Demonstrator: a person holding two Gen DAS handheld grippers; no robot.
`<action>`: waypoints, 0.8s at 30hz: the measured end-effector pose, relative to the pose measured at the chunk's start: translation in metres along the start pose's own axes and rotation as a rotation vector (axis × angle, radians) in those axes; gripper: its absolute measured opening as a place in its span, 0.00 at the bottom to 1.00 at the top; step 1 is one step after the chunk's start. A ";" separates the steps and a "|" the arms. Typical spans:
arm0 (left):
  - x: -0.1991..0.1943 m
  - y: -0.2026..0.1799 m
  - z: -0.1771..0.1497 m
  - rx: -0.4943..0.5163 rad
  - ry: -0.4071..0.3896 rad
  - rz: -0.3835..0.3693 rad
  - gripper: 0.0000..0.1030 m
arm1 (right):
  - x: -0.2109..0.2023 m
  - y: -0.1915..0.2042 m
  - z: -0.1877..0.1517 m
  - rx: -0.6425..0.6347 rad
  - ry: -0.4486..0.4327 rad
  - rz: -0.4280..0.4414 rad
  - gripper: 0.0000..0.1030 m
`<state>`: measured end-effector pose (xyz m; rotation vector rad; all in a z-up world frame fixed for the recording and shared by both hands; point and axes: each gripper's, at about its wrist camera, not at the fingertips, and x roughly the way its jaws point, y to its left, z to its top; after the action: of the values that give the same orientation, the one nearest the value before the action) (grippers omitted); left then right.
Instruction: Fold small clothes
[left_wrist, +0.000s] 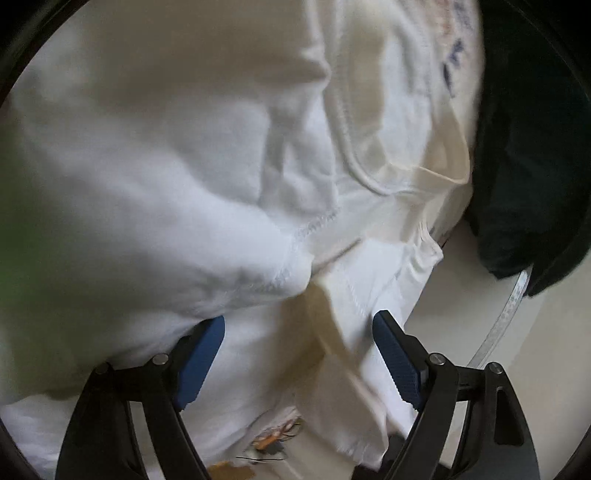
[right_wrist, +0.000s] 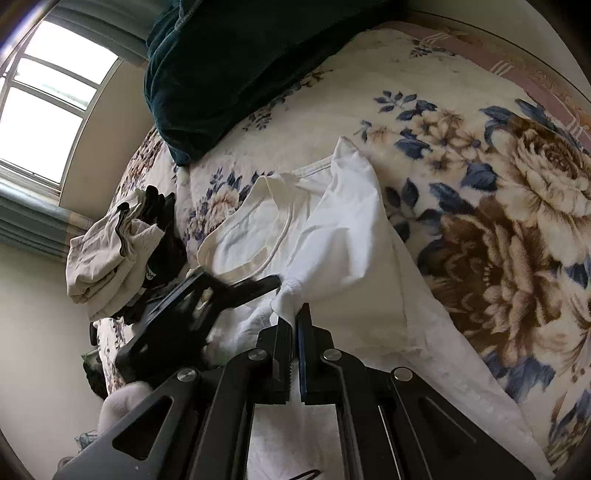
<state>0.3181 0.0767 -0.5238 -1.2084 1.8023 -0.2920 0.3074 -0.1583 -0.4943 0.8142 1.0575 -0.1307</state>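
A white T-shirt (right_wrist: 343, 236) lies crumpled on a flowered blanket (right_wrist: 498, 177), its collar toward the left. My right gripper (right_wrist: 295, 317) is shut on a bunched fold of the shirt's sleeve edge. The left gripper shows in the right wrist view (right_wrist: 207, 306) as a dark blurred shape low beside the shirt's collar. In the left wrist view the shirt (left_wrist: 184, 166) fills the frame, close and blurred. My left gripper (left_wrist: 299, 328) is open, its blue pads (left_wrist: 397, 362) apart, with shirt cloth lying between and below them.
A dark green cushion (right_wrist: 229, 74) lies at the blanket's far side; it also shows in the left wrist view (left_wrist: 528, 147). A stack of beige and black folded clothes (right_wrist: 122, 251) sits at the left. A window (right_wrist: 48, 96) is behind.
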 end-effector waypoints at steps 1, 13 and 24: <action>0.001 -0.001 0.002 -0.011 0.002 0.005 0.77 | -0.001 -0.001 0.000 0.000 0.000 0.000 0.03; -0.007 -0.063 -0.003 0.247 -0.172 0.071 0.04 | -0.004 -0.008 -0.003 0.002 0.015 -0.002 0.03; -0.063 -0.078 0.026 0.408 -0.390 0.188 0.02 | 0.046 0.027 -0.018 -0.078 0.143 0.023 0.03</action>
<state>0.3926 0.0982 -0.4545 -0.7428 1.4163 -0.2763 0.3306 -0.1153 -0.5218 0.7738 1.1798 -0.0120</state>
